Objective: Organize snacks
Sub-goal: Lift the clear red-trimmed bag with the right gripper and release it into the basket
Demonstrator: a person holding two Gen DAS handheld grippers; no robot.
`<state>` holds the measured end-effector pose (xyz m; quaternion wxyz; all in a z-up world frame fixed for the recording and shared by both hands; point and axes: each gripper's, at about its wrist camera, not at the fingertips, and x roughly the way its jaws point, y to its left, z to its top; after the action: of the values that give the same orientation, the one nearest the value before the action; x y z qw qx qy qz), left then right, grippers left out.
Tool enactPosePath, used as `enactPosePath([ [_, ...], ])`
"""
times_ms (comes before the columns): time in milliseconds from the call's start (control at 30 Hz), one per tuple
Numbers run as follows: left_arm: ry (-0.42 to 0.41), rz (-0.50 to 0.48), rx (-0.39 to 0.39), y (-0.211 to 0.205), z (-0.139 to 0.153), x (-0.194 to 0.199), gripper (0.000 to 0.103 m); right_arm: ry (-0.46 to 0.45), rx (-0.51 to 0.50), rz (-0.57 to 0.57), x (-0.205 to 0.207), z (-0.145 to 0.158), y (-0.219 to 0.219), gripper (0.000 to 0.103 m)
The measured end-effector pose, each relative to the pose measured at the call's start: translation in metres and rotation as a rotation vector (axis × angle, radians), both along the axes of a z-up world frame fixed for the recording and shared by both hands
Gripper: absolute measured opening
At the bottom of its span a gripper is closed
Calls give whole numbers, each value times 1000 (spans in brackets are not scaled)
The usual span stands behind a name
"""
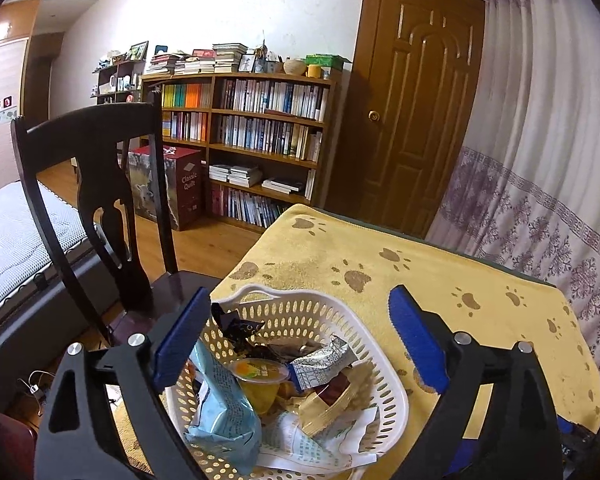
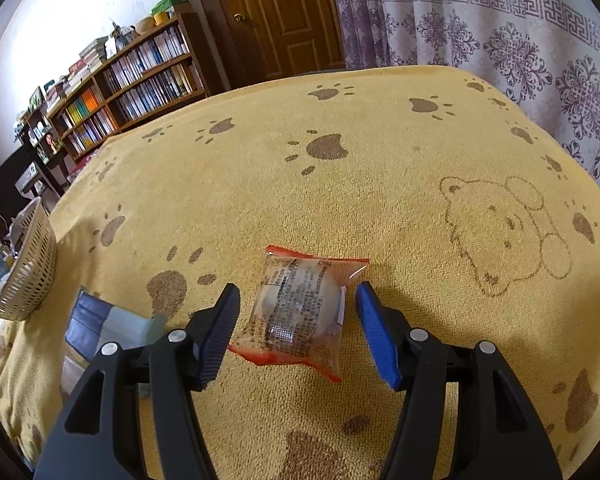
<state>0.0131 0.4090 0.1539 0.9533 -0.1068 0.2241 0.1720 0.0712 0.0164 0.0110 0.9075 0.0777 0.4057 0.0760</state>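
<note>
Red-edged snack packet (image 2: 300,312) sits between the right gripper (image 2: 296,332)'s wide-open, empty fingers — ready to pinch; left gripper (image 1: 300,340) gapes empty over the basket (image 1: 380,344).

Fuzzy matt cloth (image 2: 340,208), perforated plastic basket (image 1: 384,364), glossy clear wrapper (image 2: 300,312), matt black plastic grippers with ribbed pads (image 2: 374,332).
</note>
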Motion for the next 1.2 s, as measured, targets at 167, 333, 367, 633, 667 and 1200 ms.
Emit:
enactPosePath([
  [167, -6, -5, 8, -4, 2, -3, 93, 3, -45, 1, 1, -1, 6, 63],
  [333, -12, -2, 16, -4, 3, -5, 94, -3, -107, -23, -1, -1, 11, 47],
  [367, -14, 0, 15, -3, 4, -6, 94, -6, -112, -22, -1, 0, 11, 45],
  [633, -33, 50, 29, 4, 7, -11, 94, -48, -76, -14, -9, 5, 7, 39],
  [667, -35, 56, 30, 6, 8, -12, 94, -53, -65, -10, -10, 6, 7, 39],
  [1200, -56, 162, 27, 39, 13, -27, 94, -111, 75, 204, -29, 44, 85, 39],
])
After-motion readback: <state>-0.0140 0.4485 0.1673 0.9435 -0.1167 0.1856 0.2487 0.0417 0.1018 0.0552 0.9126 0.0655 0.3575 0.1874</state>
